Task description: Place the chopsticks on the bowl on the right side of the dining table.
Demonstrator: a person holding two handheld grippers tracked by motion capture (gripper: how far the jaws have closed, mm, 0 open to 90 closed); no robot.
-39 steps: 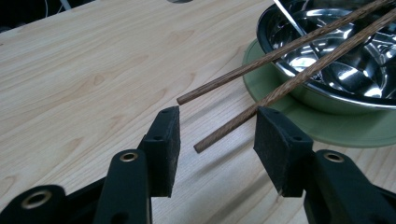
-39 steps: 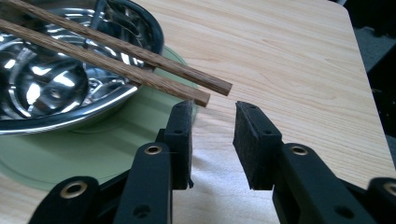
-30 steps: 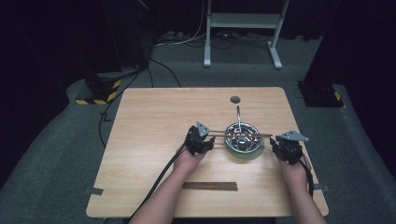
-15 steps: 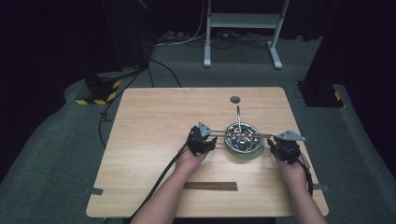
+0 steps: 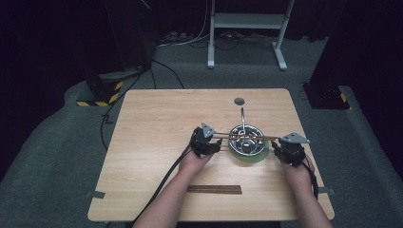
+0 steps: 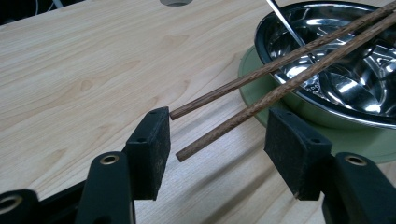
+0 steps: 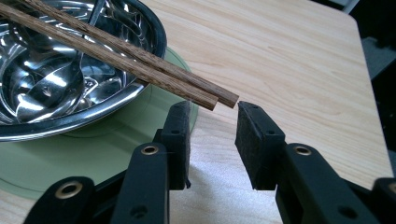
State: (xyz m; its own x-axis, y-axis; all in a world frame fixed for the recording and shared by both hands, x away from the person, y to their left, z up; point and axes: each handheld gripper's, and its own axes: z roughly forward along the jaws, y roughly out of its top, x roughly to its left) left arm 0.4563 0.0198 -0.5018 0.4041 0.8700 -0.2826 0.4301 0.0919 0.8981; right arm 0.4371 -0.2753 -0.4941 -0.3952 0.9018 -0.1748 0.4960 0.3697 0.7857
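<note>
While two brown chopsticks (image 5: 244, 137) lie side by side across the rim of a shiny metal bowl (image 5: 245, 141), the left gripper (image 5: 212, 144) sits just past their left ends with its jaws wide apart, and both tips poke into the gap without being pinched. On the other side, the right gripper (image 5: 277, 148) has its jaws a little apart with nothing held, just below the other chopstick ends, which hang right above the gap. That bowl stands on a green plate (image 5: 247, 156) on the wooden table (image 5: 157, 123), with a metal spoon (image 5: 243, 117) resting inside it, and another pair of chopsticks (image 5: 214, 189) lies flat near the table's front edge.
</note>
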